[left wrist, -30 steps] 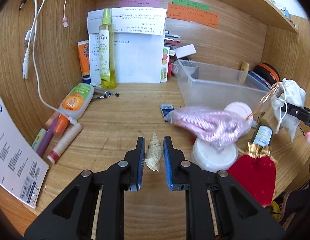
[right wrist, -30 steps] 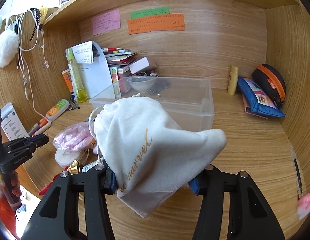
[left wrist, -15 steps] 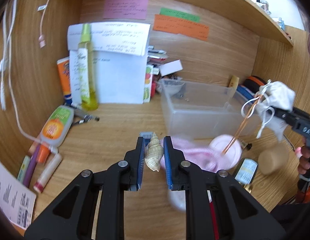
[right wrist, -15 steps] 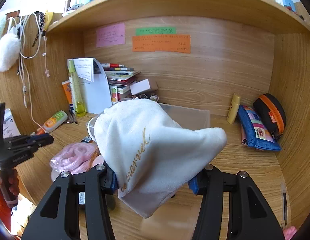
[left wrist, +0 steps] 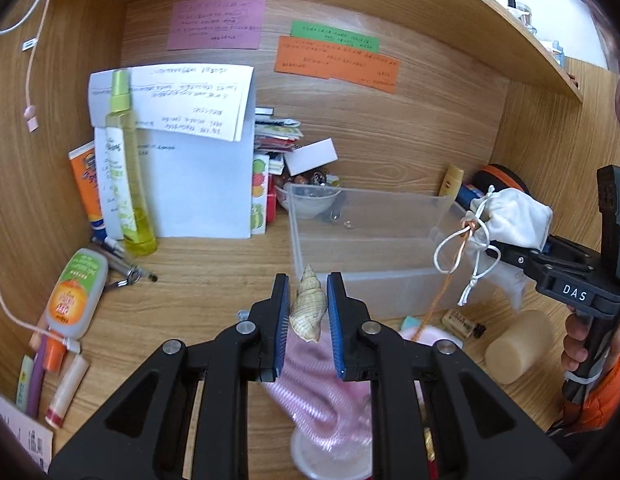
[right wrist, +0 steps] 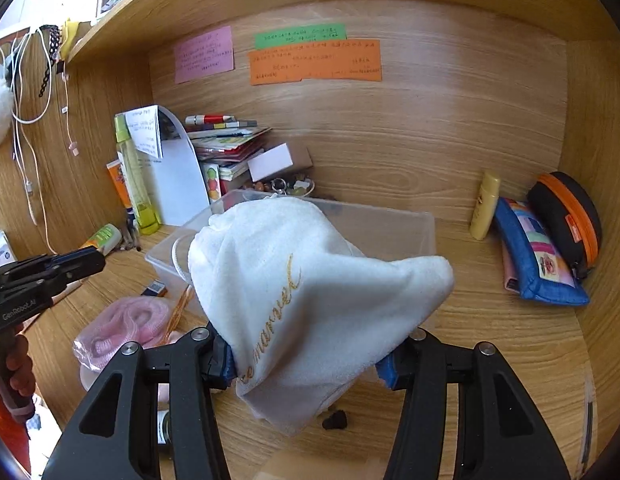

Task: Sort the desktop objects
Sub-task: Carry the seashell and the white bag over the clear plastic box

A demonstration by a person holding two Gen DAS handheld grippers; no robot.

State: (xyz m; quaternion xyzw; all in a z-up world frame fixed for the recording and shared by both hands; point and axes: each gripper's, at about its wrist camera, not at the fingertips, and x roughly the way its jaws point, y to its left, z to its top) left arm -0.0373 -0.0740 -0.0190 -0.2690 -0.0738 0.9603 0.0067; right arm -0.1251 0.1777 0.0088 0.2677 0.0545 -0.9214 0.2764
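both claws are clamped: left gripper (left wrist: 308,310) on a shell (left wrist: 308,306), right gripper (right wrist: 306,360) on a white pouch (right wrist: 310,292), near the clear box (left wrist: 370,240).

The left gripper (left wrist: 308,308) sits at the lower centre of its frame, jaws clamped on a shell (left wrist: 308,305). The right gripper (right wrist: 306,354) fills the bottom of its frame, jaws gripping a white pouch (right wrist: 310,292), a hand (left wrist: 582,330) on its handle at the right edge
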